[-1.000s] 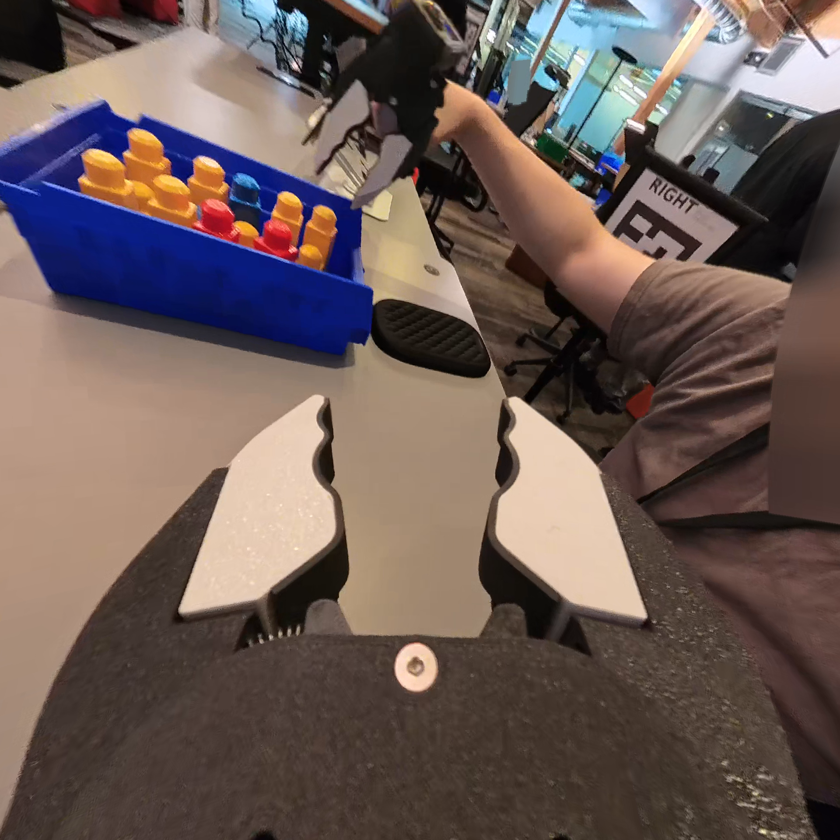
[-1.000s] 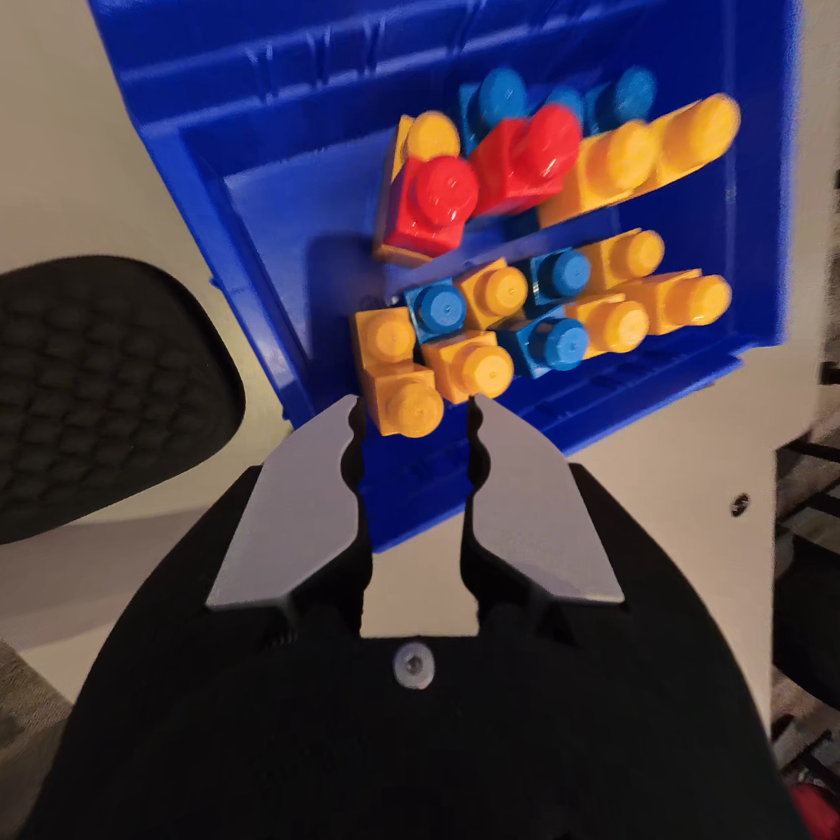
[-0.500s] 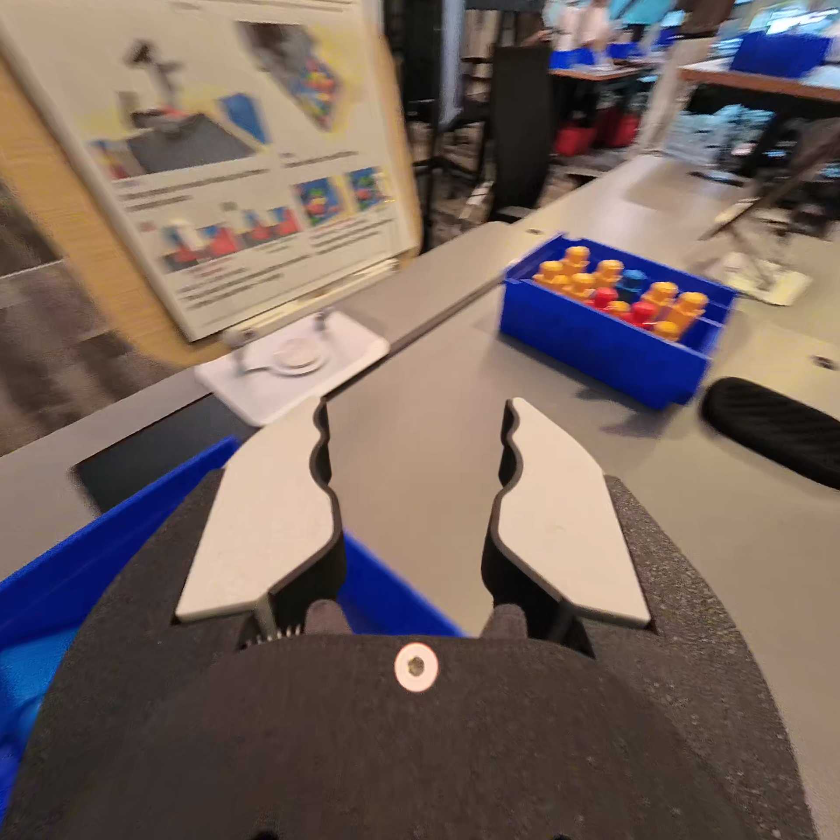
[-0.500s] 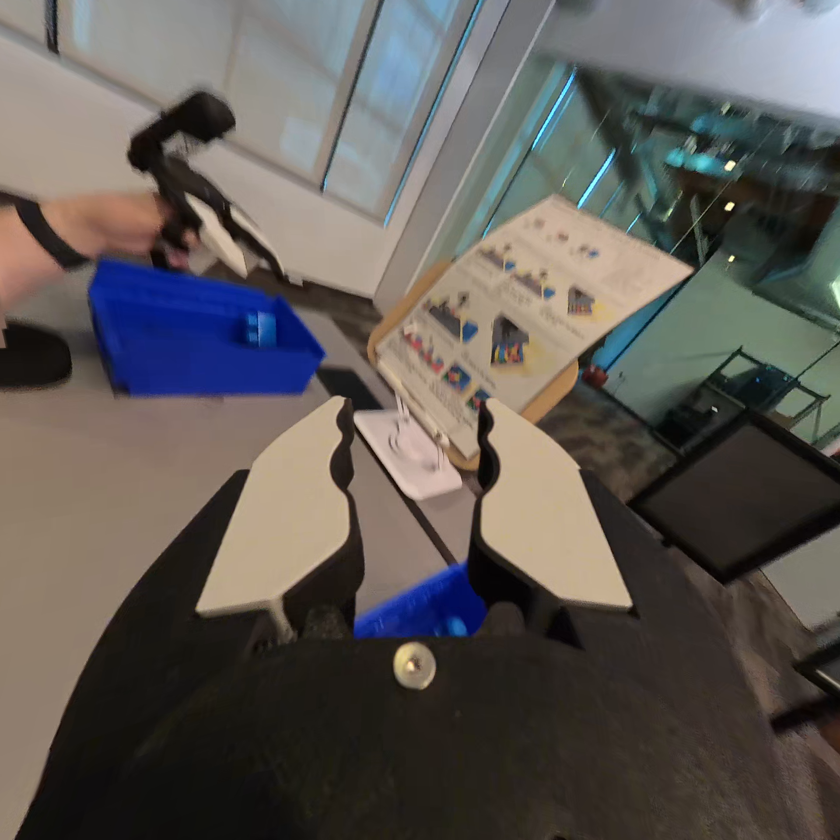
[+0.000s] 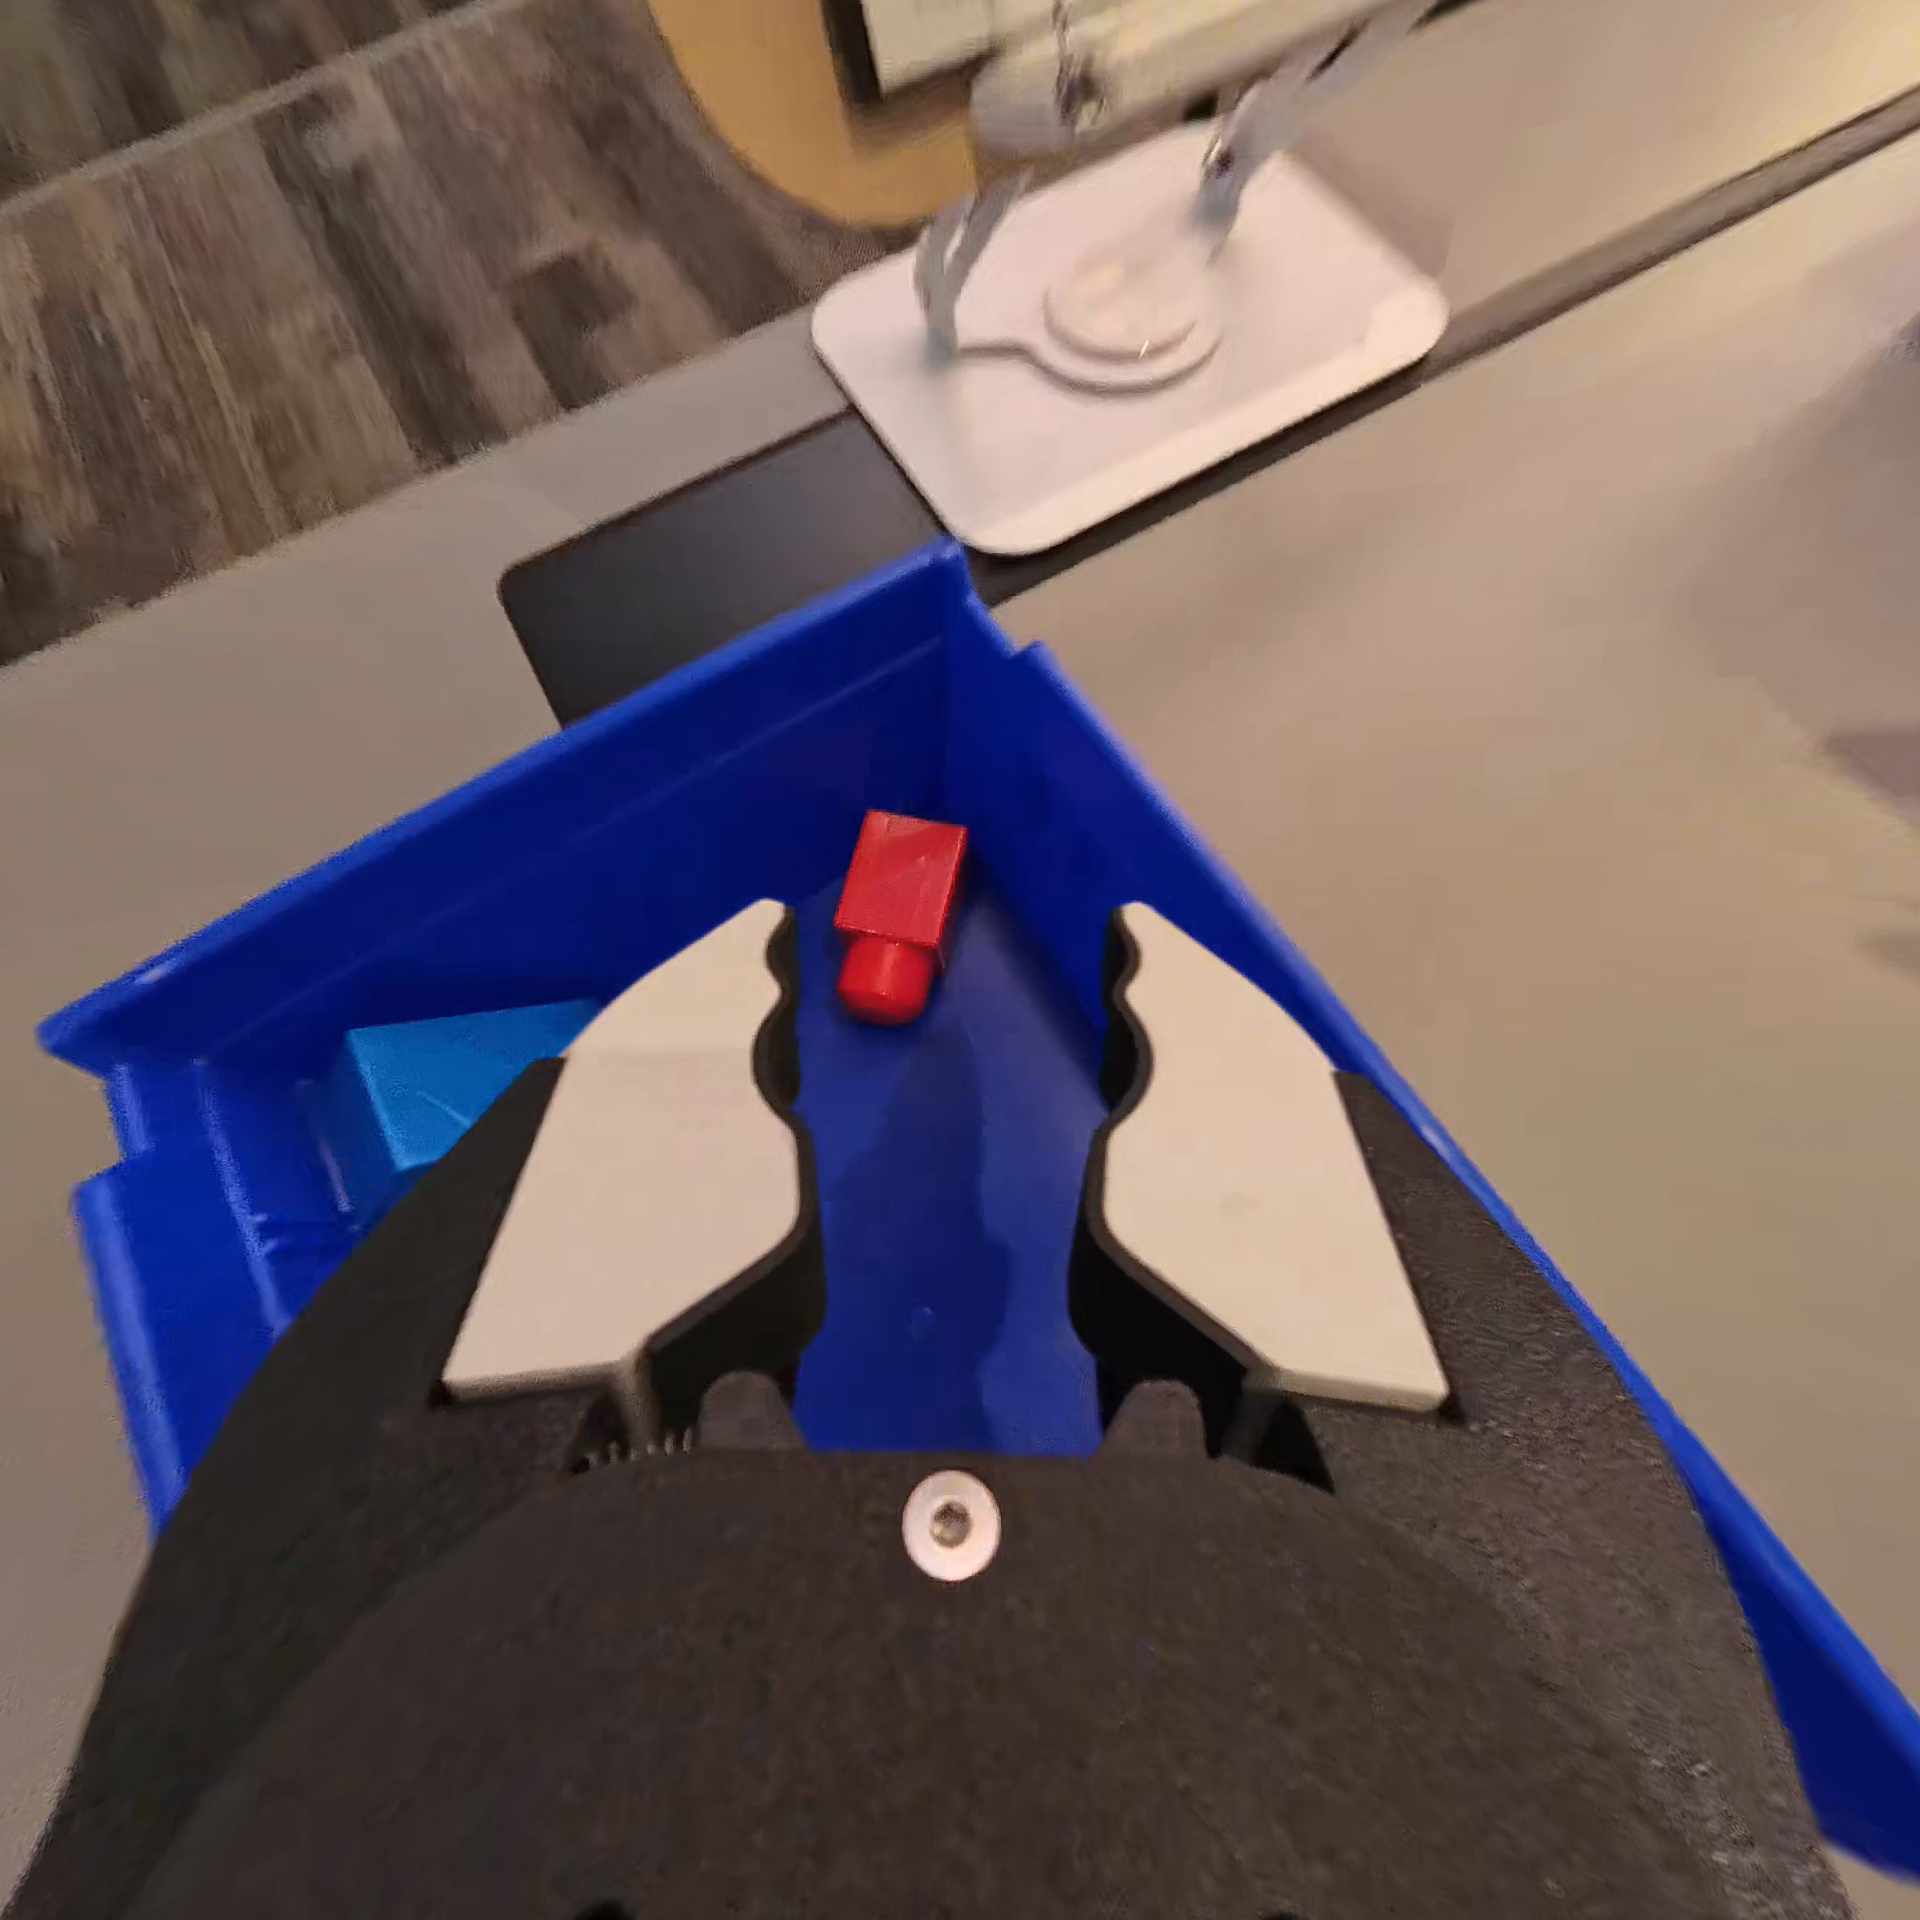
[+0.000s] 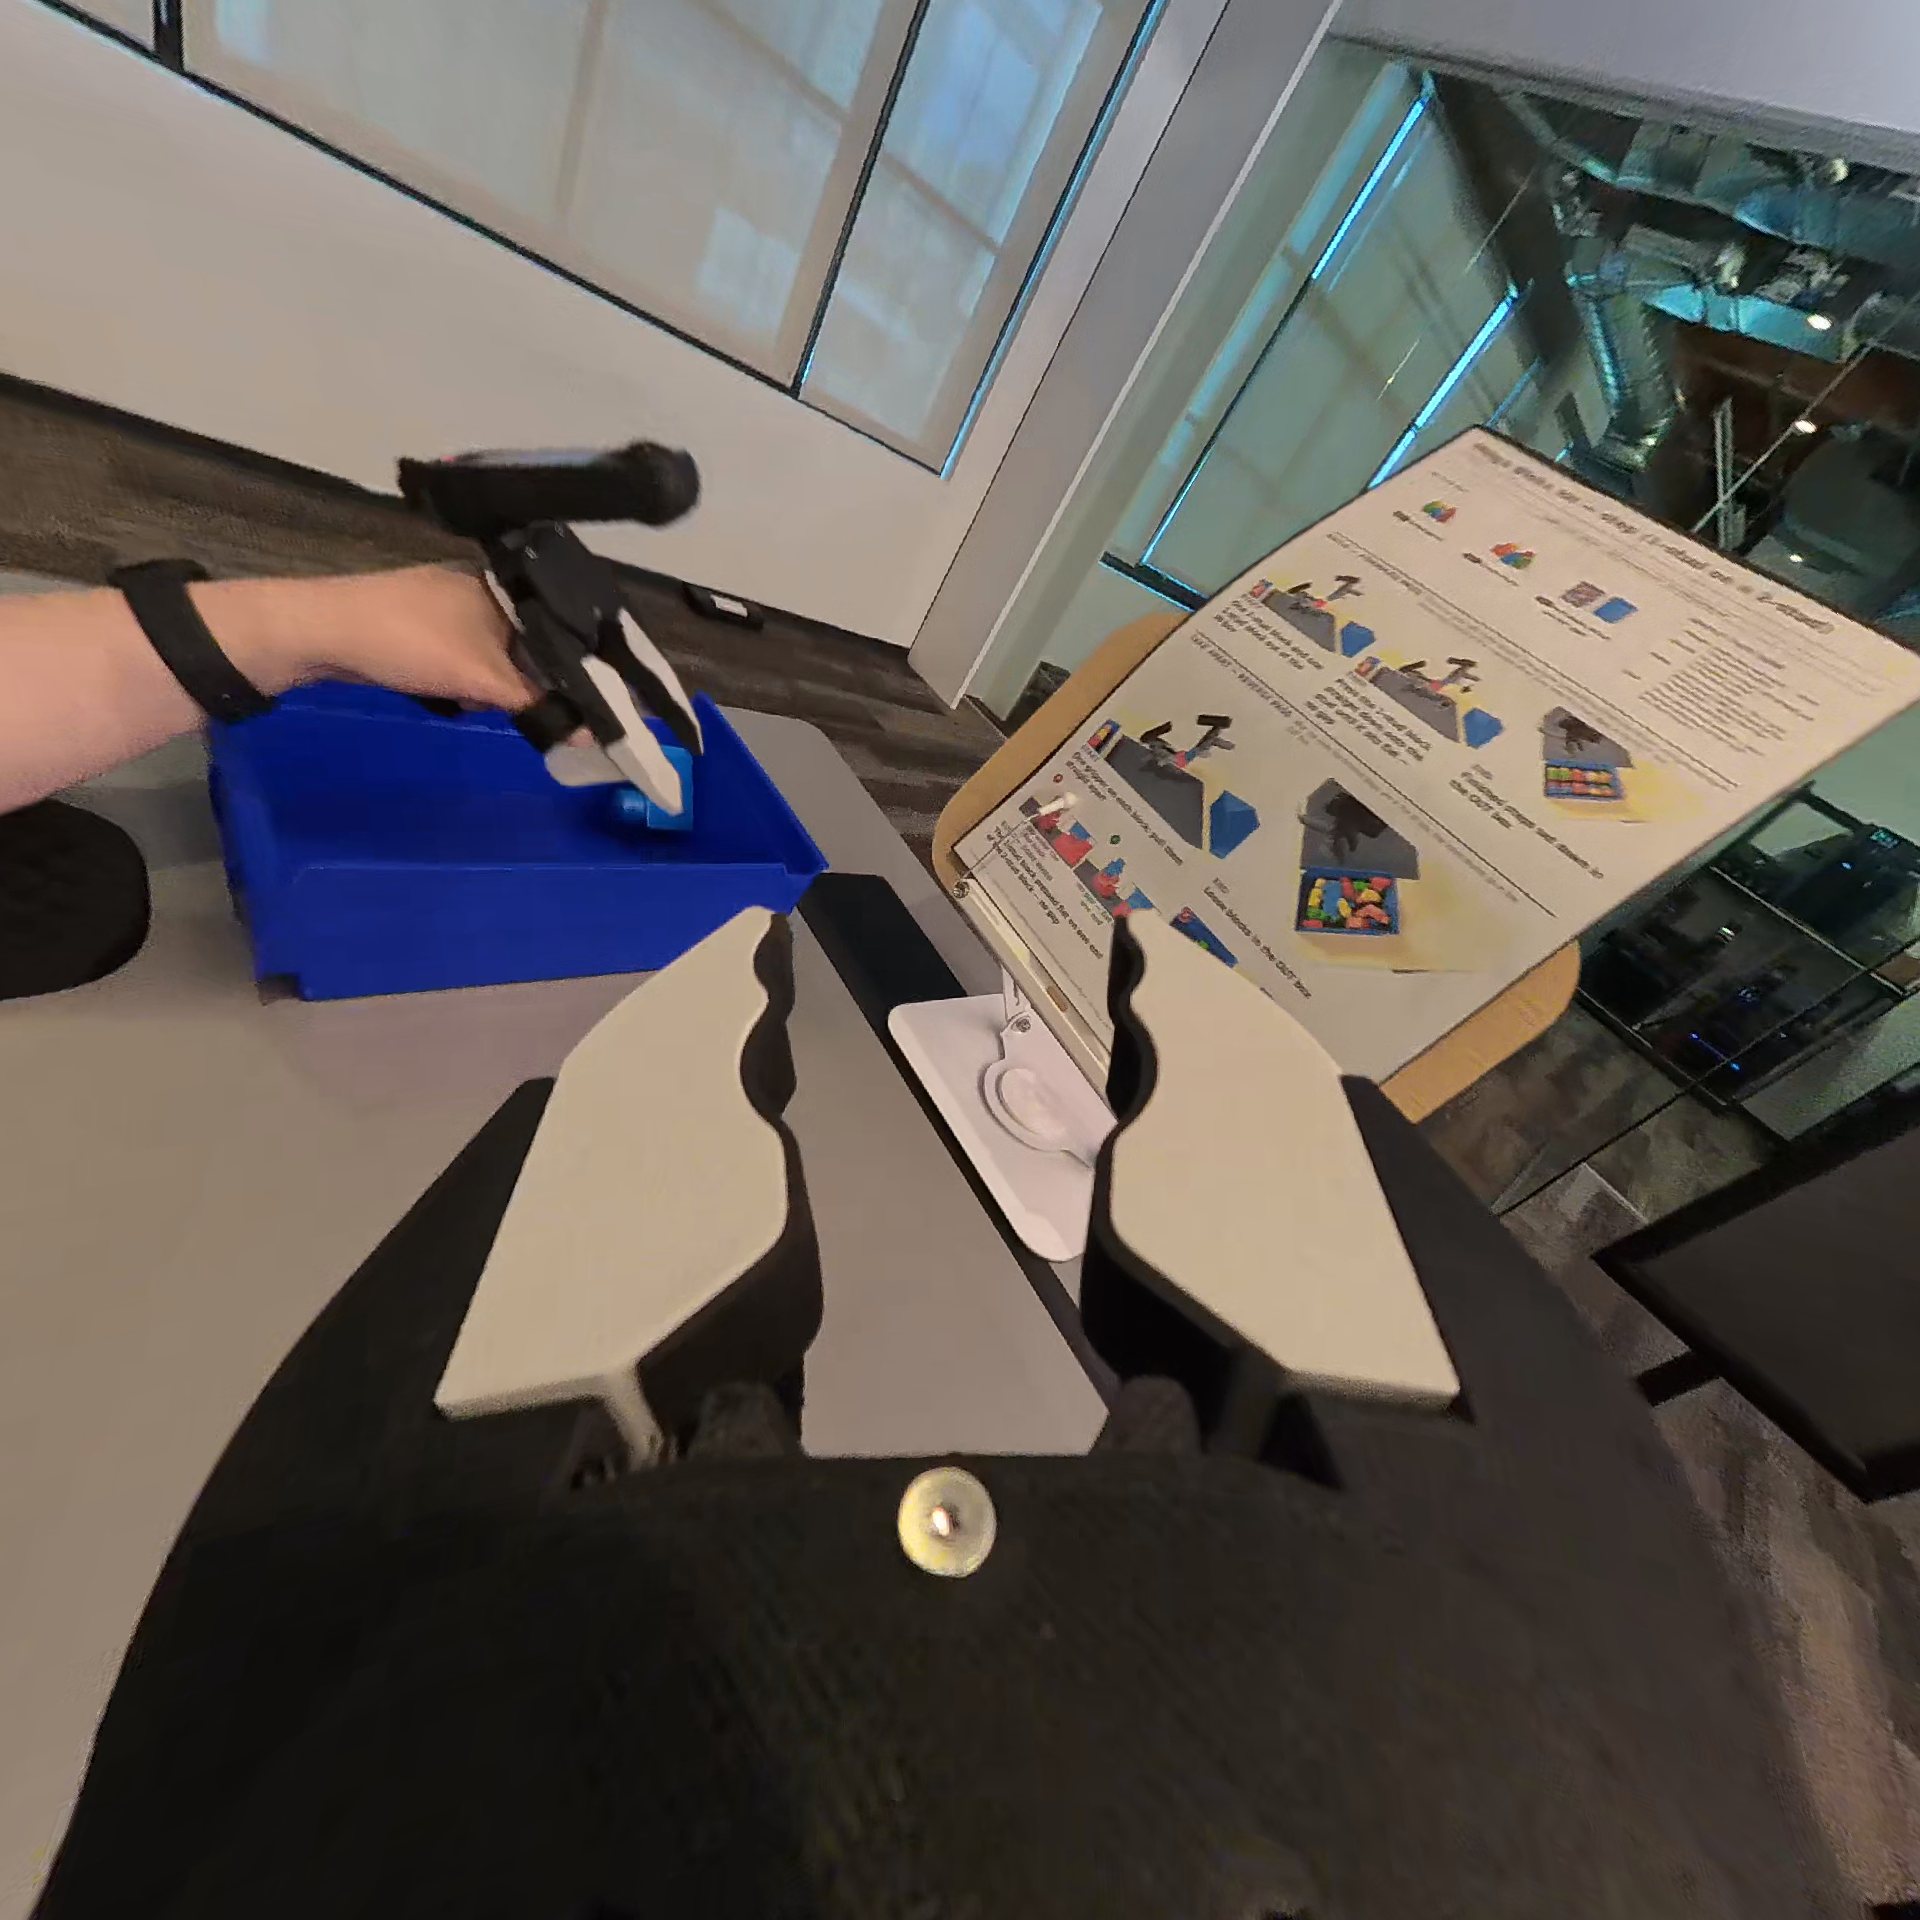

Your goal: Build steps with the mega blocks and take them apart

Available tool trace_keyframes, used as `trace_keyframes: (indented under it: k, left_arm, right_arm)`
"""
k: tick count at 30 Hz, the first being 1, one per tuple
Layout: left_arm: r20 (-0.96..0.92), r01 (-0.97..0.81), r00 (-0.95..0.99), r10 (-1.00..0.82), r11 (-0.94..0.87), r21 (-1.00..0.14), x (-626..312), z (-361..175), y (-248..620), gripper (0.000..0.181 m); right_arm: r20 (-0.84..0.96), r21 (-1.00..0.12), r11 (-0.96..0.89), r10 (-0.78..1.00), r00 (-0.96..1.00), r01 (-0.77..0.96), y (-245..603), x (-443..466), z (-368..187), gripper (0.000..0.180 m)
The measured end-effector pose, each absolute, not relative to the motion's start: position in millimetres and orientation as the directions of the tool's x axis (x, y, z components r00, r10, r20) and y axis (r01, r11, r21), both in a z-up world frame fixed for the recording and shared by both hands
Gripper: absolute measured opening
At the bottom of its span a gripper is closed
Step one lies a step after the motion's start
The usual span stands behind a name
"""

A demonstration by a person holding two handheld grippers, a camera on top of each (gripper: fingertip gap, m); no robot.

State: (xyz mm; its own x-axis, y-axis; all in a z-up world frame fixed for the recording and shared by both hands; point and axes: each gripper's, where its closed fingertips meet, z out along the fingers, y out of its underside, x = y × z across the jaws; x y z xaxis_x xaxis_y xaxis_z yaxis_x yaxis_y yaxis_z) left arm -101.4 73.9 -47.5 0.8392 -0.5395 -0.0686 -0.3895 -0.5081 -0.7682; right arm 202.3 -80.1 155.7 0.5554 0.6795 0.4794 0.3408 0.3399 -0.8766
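Red block (image 5: 900,906), stud toward gripper (image 5: 943,971)

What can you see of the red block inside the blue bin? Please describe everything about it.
The red block is one small piece of smooth, shiny plastic: a square body with a single round stud. It lies on its side on the floor of the blue bin, close to the far corner, with the stud pointing back toward the left gripper. The gripper is open above the bin, fingers apart, and does not touch the block. No other block is joined to it; a light blue block lies apart, farther left.
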Motion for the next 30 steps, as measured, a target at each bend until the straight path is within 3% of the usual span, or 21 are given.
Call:
trace_keyframes:
  k: [2, 7, 12, 18, 25, 30]
  left_arm:
    - [-0.078, -0.395, 0.851, -0.52, -0.535, -0.747, -99.5, -71.3, 84.8, 0.052]
    - [-0.145, -0.462, 0.858, -0.493, -0.619, -0.635, -110.2, -126.6, 97.8, 0.063]
    - [-0.139, -0.481, 0.858, -0.495, -0.675, -0.559, -113.8, -148.7, 97.2, 0.065]
    - [-0.136, -0.48, 0.854, -0.502, -0.658, -0.58, -111.0, -151.0, 101.7, 0.031]
    - [-0.158, -0.496, 0.85, -0.503, -0.661, -0.563, -118.3, -145.7, 95.9, 0.031]
    - [-0.133, -0.435, 0.875, -0.466, -0.634, -0.64, -126.6, -110.2, 89.7, 0.031]
  right_arm:
    - [0.476, -0.878, 0.342, 0.689, 0.547, 0.334, -77.4, 193.3, 150.8, 0.059]
    - [0.423, -0.906, 0.34, 0.746, 0.514, 0.253, -74.1, 184.0, 145.1, 0.059]
    - [0.389, -0.921, 0.303, 0.761, 0.519, 0.247, -64.9, 193.7, 137.9, 0.059]
    - [0.37, -0.928, 0.285, 0.764, 0.529, 0.239, -59.1, 203.6, 134.7, 0.059]
    - [0.366, -0.929, 0.267, 0.761, 0.536, 0.256, -58.1, 211.4, 129.8, 0.059]
    - [0.383, -0.921, 0.258, 0.746, 0.545, 0.292, -59.0, 218.0, 125.6, 0.059]
